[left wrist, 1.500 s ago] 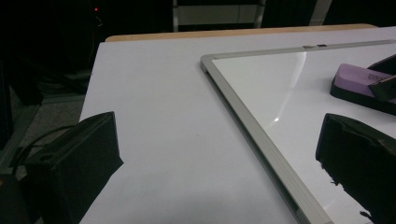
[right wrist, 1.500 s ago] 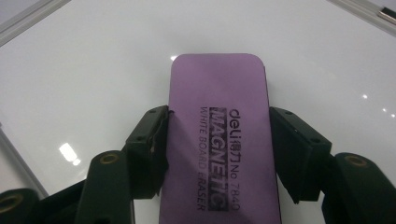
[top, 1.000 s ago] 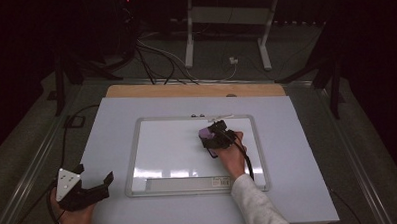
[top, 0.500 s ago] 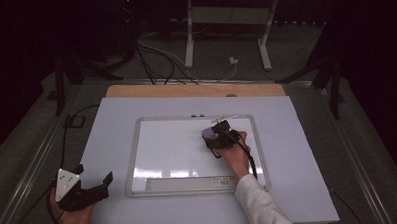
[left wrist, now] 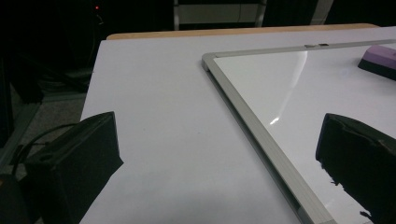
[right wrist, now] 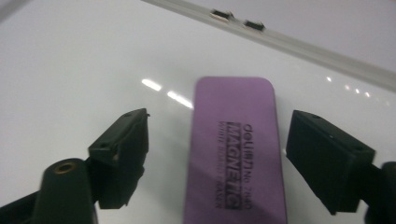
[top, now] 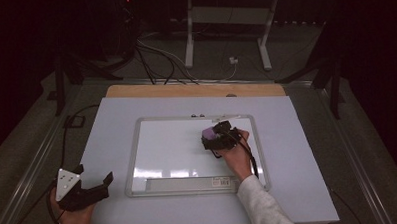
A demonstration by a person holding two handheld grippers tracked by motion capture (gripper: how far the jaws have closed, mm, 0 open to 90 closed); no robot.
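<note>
Since purple eraser (right wrist: 233, 154) lies flat on whiteboard (top: 163, 148), frame centre, right gripper (right wrist: 217, 156) jaws just spread, straddling, not pinching; left gripper (left wrist: 215, 158) spread, empty, parked lower left.

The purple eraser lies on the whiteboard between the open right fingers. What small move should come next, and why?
Probably lift the right gripper straight up and away. Its fingers have just been opening, and the eraser lies flat on the whiteboard with a gap at each side, so it looks released.

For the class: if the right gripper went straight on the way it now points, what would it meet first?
Probably the purple whiteboard eraser: it lies on the whiteboard between the right gripper's parted jaws, which have just been opening. Depth is uncertain.
</note>
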